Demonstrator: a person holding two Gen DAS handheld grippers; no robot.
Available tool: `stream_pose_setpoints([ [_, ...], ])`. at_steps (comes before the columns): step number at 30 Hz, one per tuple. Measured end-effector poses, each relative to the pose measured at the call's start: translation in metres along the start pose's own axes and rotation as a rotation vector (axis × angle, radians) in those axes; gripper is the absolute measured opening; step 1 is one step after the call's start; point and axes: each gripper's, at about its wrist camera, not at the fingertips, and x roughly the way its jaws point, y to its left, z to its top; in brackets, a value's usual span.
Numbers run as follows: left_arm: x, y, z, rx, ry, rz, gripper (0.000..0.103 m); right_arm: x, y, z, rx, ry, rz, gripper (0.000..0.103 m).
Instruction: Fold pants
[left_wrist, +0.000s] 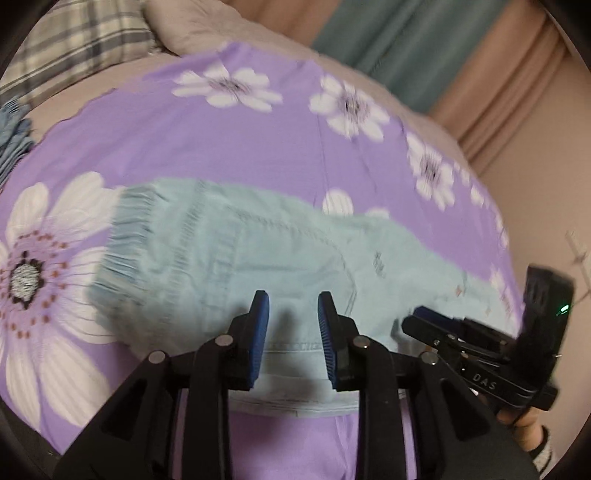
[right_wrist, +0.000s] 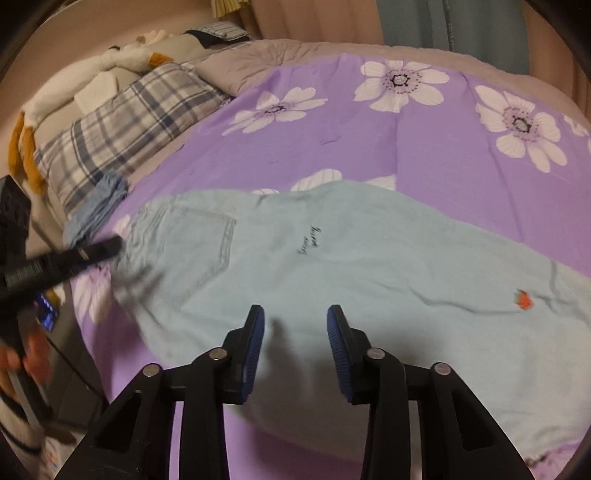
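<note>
A: Left wrist view, big to small: purple floral sheet (left_wrist: 280, 147) fills the bed; pale blue pants (left_wrist: 236, 258) lie flat across it, waistband toward 9 o'clock, legs toward 3.

B: Plaid pillow (right_wrist: 122, 122) at 10 in the right wrist view. Grippers?

A: Left gripper (left_wrist: 293, 332) spread apart, empty, above the near edge. Right gripper (right_wrist: 295, 347) likewise parted, holding nothing, over the leg.

B: My judgement: pinch only the near edge, both layers, keep the two grips level, then carry the fold over evenly.
</note>
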Motion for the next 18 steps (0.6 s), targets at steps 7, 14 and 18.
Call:
stream_pose_setpoints([
  [7, 0.015, 0.006, -0.032, 0.094, 0.071, 0.036, 0.032, 0.02, 0.028, -0.032, -0.132, 0.066, -0.033, 0.034],
  [14, -0.003, 0.014, -0.046, 0.08, 0.077, 0.0, 0.033, -0.014, 0.011, -0.055, -0.082, 0.082, 0.067, 0.034],
  [18, -0.007, 0.006, -0.045, 0.088, 0.093, 0.029, 0.033, -0.048, -0.031, -0.052, 0.027, 0.02, 0.018, 0.034],
])
